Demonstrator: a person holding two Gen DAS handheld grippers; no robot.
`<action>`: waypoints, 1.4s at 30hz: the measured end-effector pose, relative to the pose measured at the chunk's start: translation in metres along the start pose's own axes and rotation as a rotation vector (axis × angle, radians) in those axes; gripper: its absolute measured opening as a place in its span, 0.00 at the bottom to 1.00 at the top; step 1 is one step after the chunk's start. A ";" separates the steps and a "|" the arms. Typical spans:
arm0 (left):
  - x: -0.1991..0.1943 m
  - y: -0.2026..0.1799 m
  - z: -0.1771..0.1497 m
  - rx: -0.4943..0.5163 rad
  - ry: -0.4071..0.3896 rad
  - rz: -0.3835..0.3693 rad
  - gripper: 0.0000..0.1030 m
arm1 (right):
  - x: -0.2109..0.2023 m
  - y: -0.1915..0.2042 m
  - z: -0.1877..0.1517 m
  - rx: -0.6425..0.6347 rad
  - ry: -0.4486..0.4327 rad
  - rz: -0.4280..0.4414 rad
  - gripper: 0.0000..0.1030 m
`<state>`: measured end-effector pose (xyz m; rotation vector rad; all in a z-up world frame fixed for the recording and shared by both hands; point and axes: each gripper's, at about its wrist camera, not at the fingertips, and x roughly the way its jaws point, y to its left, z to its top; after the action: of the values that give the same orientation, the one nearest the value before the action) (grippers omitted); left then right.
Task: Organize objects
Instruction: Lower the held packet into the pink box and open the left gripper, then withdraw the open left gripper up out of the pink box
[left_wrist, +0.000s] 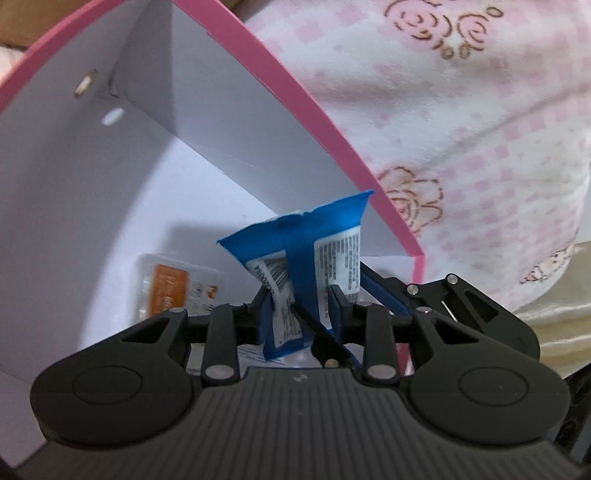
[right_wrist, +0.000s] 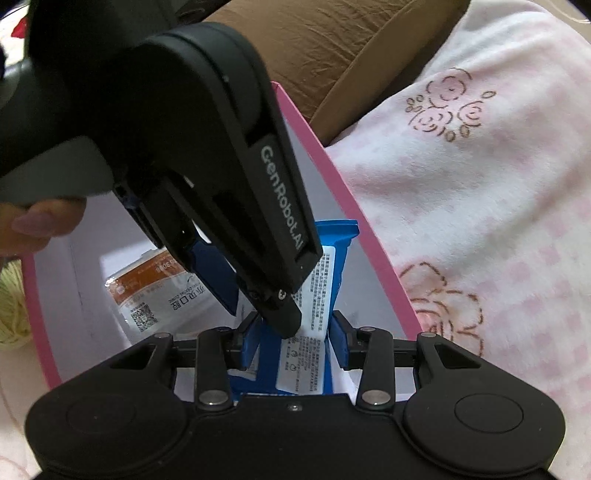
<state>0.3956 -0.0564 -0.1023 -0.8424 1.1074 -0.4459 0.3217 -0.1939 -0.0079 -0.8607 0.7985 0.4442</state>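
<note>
Left wrist view: left hand-held gripper (left_wrist: 301, 306) clamped on blue packet (left_wrist: 295, 258), inside pink-rimmed white box (left_wrist: 325, 110). Right hand-held gripper (right_wrist: 293, 341) pinching same packet. Orange packet (left_wrist: 177, 291) flat on box floor.

Pink-rimmed box (right_wrist: 373, 236) on pink floral blanket (right_wrist: 498, 206), beside yarn (right_wrist: 13, 306)

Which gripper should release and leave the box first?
Left, probably: the left gripper crosses above the right gripper, both gripping blue packet inside the box, so it can lift clear first.
</note>
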 end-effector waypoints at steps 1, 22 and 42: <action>-0.002 -0.001 0.000 0.011 -0.012 0.026 0.29 | 0.002 0.001 -0.001 -0.006 -0.001 0.006 0.43; -0.007 -0.005 0.020 0.271 -0.071 0.270 0.36 | -0.014 -0.047 -0.033 0.706 0.069 0.315 0.62; 0.005 -0.004 0.017 0.317 -0.033 0.304 0.30 | 0.017 -0.028 -0.042 0.833 0.205 0.145 0.14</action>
<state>0.4136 -0.0561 -0.0993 -0.3943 1.0777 -0.3395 0.3321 -0.2439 -0.0237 -0.0694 1.1211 0.1146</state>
